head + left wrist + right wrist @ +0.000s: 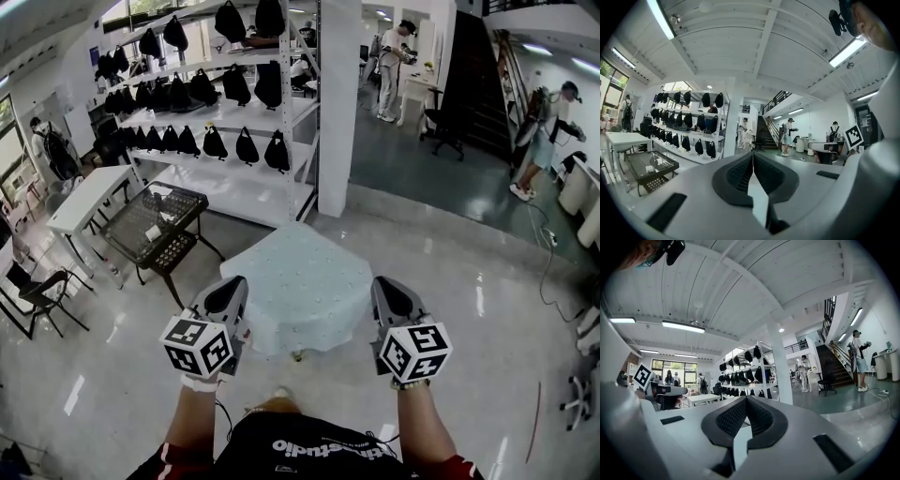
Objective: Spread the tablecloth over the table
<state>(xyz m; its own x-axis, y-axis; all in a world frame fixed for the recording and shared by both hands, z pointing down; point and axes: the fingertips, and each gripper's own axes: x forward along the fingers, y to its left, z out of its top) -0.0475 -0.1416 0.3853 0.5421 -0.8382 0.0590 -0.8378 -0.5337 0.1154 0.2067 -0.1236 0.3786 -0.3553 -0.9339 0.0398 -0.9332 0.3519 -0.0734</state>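
Tablecloth (302, 281): pale blue, draped over the small table in mid-floor. It covers the top fully and the hem hangs down on the sides I can see. The table itself is hidden under it.

Left gripper (228, 284) has its tip at the cloth's near-left corner, right gripper (382, 283) at the near-right corner. Both point level and away from me, side by side, w/ the cloth between them. In each gripper view the jaws are pressed together at the tips. A pale strip shows in the gap behind the tips; can't tell if that's cloth or floor, so can't say whether a hem is pinched.

Containers: black mesh rack (150, 223) just left of the cloth, w/ a few small white bits on its top tray; lower tray too dark to read. White shelves (225, 112) behind it hold rows of black bags (246, 145).

Room: pillar (337, 103) stands past the far edge. White desk (89, 197) and a folding chair (42, 291) are further left. Glossy floor (469, 309) is open to the right as far as a cable (548, 272).
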